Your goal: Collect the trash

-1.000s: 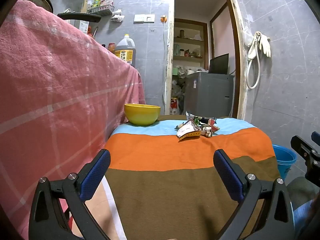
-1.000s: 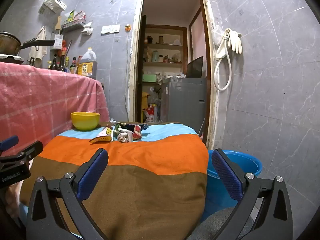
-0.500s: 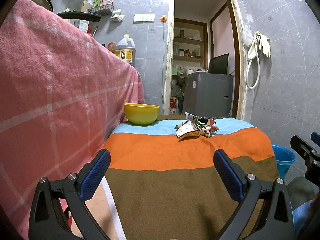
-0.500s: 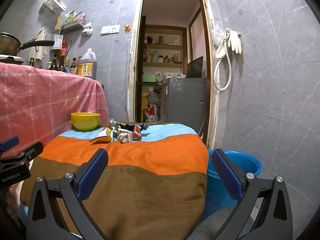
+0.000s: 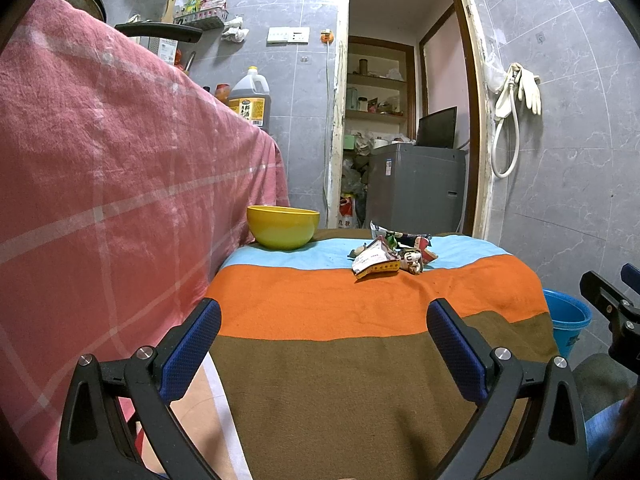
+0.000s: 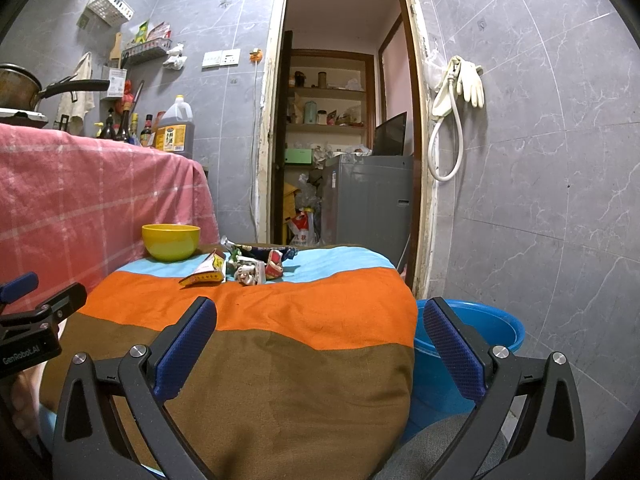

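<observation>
We judge nothing collected yet: the crumpled colourful wrappers [image 5: 390, 254] lie mid-frame on the striped cloth-covered counter [image 5: 360, 360], beside the yellow plastic bowl [image 5: 282, 227]. Our left tool [image 5: 324, 348] and right tool [image 6: 320, 344] gape apart, empty, at frame bottom.

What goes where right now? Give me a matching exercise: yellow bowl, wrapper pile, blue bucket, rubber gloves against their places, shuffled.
Things:
1. yellow bowl
2. wrapper pile
3. blue bucket
4. rubber gloves

Places:
A. on the floor to the right of the striped table
B. hanging on the wall right of the doorway
C. far left of the table, on the light blue stripe
D. mid-table, where the light blue and orange stripes meet

Pairs: 1-C, 2-D, 3-A, 4-B
</observation>
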